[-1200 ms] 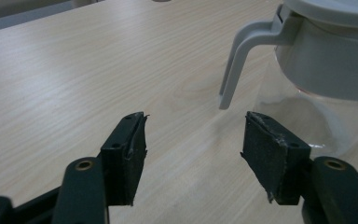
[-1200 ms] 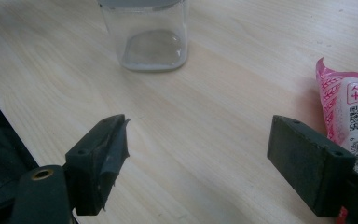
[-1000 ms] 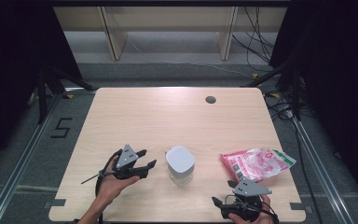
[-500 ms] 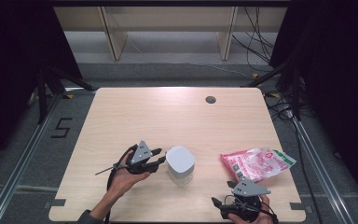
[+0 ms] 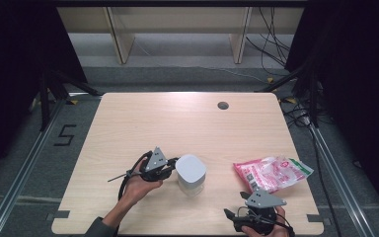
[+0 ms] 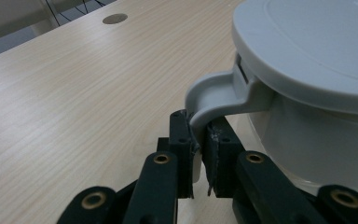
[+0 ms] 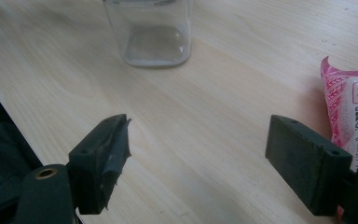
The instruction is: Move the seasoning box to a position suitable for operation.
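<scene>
containers [image 5: 191, 174]: 1; pink bags [image 5: 271, 173]: 1; grippers: 2

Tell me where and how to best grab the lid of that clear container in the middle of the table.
Grip the grey lid by its curved side latch, coming in low and level from the container's left. That tab juts out past the smooth wall, thin enough to pinch. The left gripper, jaws just closing, already clamps it there.

A matt grey plastic lid [image 6: 307, 51] tops the clear glossy jar [image 7: 151, 30] on pale smooth wood-grain table [image 5: 177, 118]
</scene>
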The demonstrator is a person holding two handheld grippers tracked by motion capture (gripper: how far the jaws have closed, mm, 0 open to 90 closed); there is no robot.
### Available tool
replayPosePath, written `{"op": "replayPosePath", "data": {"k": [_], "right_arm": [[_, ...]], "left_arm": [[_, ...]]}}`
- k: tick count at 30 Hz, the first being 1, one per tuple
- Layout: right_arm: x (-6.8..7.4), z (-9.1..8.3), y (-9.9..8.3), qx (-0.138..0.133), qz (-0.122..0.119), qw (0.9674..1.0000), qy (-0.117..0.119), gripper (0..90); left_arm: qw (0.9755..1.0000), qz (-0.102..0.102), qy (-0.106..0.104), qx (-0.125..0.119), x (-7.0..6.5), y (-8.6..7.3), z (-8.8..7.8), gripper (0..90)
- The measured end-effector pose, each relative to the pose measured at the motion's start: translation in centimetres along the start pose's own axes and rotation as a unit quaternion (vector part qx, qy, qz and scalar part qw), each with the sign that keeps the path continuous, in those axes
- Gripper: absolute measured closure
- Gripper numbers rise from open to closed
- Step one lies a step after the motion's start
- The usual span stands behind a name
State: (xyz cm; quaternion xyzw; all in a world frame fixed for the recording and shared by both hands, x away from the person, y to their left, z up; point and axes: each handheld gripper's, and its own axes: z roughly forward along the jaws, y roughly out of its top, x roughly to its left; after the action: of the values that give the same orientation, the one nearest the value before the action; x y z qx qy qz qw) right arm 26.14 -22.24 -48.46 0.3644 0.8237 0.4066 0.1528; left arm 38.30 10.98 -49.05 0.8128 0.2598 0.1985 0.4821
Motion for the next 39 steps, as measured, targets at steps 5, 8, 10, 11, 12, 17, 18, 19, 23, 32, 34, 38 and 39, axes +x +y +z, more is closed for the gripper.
{"op": "replayPosePath", "data": {"k": [5, 8, 10, 11, 12, 17, 18, 19, 23, 32, 34, 38, 39], "right_arm": [[0.0, 0.0, 0.0, 0.000, -0.001, 1.0000, 0.000, 22.6], [0.0, 0.0, 0.0, -0.003, 0.000, 1.0000, -0.003, 22.5], [-0.1, 0.0, 0.0, 0.003, -0.003, 1.0000, 0.004, 22.5], [0.0, 0.0, 0.0, 0.003, -0.001, 1.0000, 0.001, 22.6], [0.1, -0.1, 0.0, -0.004, 0.000, 1.0000, -0.006, 22.8], [0.0, -0.1, 0.0, -0.005, -0.009, 0.9999, -0.011, 23.0], [0.1, -0.1, 0.0, -0.002, -0.005, 1.0000, -0.006, 23.0], [0.0, -0.1, 0.1, -0.008, -0.008, 0.9999, -0.008, 23.0], [0.1, -0.2, 0.0, -0.005, -0.005, 1.0000, -0.006, 23.0], [0.1, 0.0, 0.1, -0.005, -0.012, 0.9999, -0.004, 23.2], [0.0, 0.0, 0.1, -0.006, -0.015, 0.9999, 0.003, 23.1], [0.0, -0.1, 0.1, -0.006, -0.010, 0.9999, -0.004, 23.1], [0.1, -0.1, 0.0, -0.007, -0.009, 0.9999, -0.006, 23.1]], "left_arm": [[1.0000, -0.002, 0.007, 0.001, -0.1, -0.4, -0.8, 81.9], [0.9999, -0.002, 0.011, 0.006, -0.3, -0.7, -1.7, 81.9], [0.9999, -0.002, 0.014, 0.005, -0.6, -1.1, -2.3, 82.2], [0.9999, -0.007, 0.009, 0.003, -0.7, -1.2, -2.5, 82.2], [0.9999, -0.001, 0.013, 0.001, -0.7, -1.3, -2.7, 82.3], [0.9999, 0.000, 0.014, 0.001, -1.0, -1.6, -3.2, 82.3], [0.9998, -0.014, 0.013, -0.001, -1.2, -1.7, -3.3, 82.3], [0.9999, -0.007, 0.013, -0.002, -1.2, -1.9, -3.5, 82.6], [0.9998, -0.016, 0.012, -0.006, -1.9, -2.2, -4.0, 82.7], [0.9998, -0.020, 0.005, -0.008, -2.6, -2.7, -4.7, 83.1], [0.9997, -0.021, 0.003, -0.010, -2.6, -2.8, -4.8, 83.2], [0.9995, -0.023, -0.018, -0.011, -2.5, -3.0, -5.1, 82.6], [0.9993, -0.029, -0.021, -0.012, -2.4, -3.1, -5.2, 80.4]]}}
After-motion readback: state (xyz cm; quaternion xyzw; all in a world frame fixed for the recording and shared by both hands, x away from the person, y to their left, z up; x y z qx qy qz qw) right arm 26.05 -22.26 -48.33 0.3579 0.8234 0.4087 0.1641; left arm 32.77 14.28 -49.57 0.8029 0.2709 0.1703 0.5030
